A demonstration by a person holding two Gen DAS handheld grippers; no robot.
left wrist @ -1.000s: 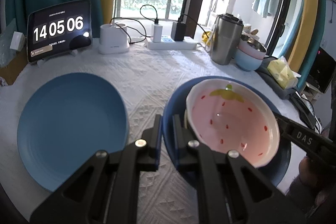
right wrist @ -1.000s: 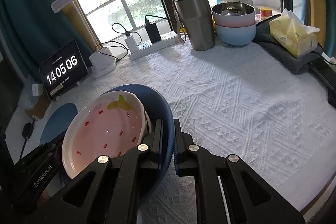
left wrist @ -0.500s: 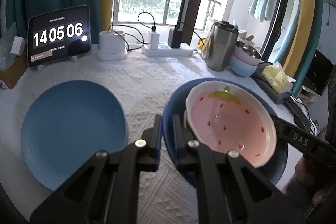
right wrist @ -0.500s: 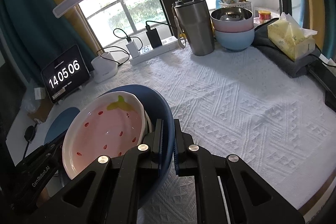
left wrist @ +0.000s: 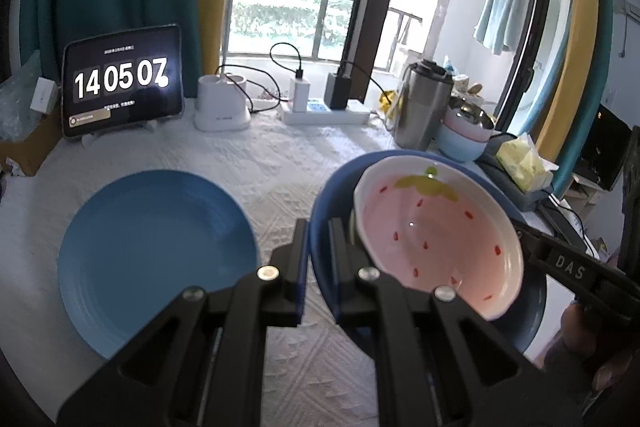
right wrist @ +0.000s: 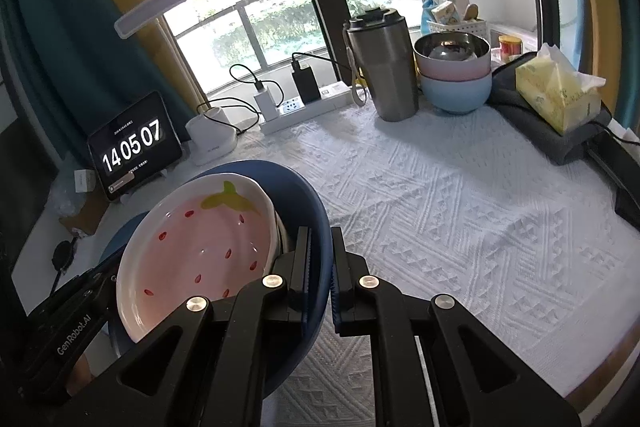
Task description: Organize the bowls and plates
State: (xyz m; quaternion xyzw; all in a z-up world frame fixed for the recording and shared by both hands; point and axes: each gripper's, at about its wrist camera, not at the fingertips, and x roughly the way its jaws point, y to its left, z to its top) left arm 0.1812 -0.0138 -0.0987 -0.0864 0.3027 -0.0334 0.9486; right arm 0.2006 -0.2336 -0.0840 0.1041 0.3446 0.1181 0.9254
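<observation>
A dark blue round plate [left wrist: 532, 311] is held up off the bench by both grippers at once: the left gripper [left wrist: 318, 227] has its jaws pinched on the plate's left rim, and the right gripper [right wrist: 319, 235] has its jaws pinched on the opposite rim, each rim edge being seen sandwiched between the black jaws. A pink strawberry-pattern ceramic bowl with a white rim [left wrist: 436, 231] is carried on the dark blue plate, sitting off-centre toward the left gripper's side; a second white rim seems to be tucked under it, but this cannot be told for sure. A lighter blue round plate [left wrist: 156, 255] lies flat on the white quilted bench cloth [right wrist: 460, 195], left of the held plate and apart from it. Behind the held plate, at the far edge of the bench, a stack of a steel bowl in a pink bowl in a pale blue bowl [right wrist: 454, 75] is seen just beside a steel travel tumbler [right wrist: 380, 67]. Relation that matters: the lighter blue plate lies left of the held stack, on the left gripper's side, so a sideways carry toward it is likely called for, with the load kept level. Risk judged: the bowl could slide if the plate is tilted.
</observation>
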